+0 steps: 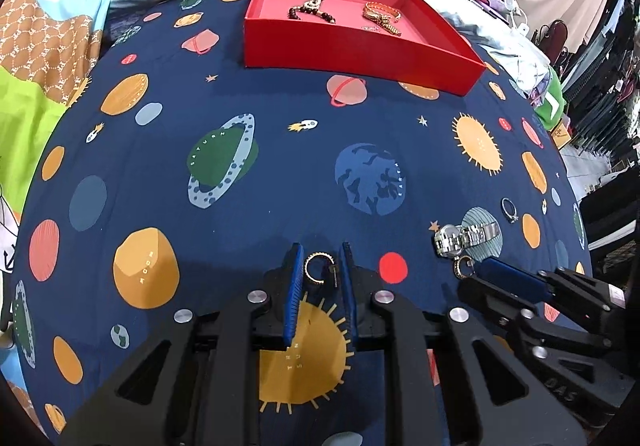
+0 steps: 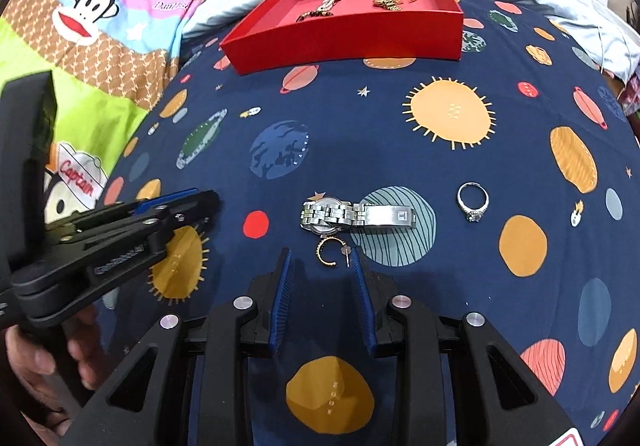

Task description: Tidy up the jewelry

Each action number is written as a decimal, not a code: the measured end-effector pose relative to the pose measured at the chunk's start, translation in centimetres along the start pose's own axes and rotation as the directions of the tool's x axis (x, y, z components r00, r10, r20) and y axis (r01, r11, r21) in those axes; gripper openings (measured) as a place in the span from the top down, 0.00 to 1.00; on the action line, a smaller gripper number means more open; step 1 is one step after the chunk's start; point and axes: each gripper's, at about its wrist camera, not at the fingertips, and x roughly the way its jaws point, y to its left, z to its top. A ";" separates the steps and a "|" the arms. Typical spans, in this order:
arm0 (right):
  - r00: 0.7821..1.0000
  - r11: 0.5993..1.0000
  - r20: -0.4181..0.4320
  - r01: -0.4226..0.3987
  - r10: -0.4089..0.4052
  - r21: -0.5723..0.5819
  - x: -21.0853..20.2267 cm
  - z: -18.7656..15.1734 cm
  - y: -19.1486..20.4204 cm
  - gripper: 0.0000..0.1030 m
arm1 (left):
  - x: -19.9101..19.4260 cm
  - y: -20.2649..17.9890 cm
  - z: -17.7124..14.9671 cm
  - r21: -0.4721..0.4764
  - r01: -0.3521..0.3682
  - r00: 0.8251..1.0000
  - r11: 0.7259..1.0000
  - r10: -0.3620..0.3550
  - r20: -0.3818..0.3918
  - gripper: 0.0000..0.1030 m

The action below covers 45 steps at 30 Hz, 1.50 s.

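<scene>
Space-print bedsheet (image 1: 280,149): each wrist view shows a different hoop earring (image 1: 316,270) between released jaws

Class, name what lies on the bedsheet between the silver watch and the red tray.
Only bare printed bedsheet separates the watch from the red tray, seen in the right wrist view.

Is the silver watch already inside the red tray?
No, the silver watch lies on the planet-print sheet, well short of the red tray.

Bed (image 2: 400,133) in planet-print navy sheet, carrying: red tray (image 2: 352,35), silver watch (image 2: 352,215), gemstone ring (image 2: 473,201), two gold hoop earrings (image 2: 330,252).
</scene>
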 end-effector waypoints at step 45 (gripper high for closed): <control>0.972 1.000 0.236 0.015 -0.015 0.000 -0.4 19.8 -4.1 0.85 | 1.4 -2.8 19.0 0.062 0.063 0.981 0.996 -0.074 0.179 0.83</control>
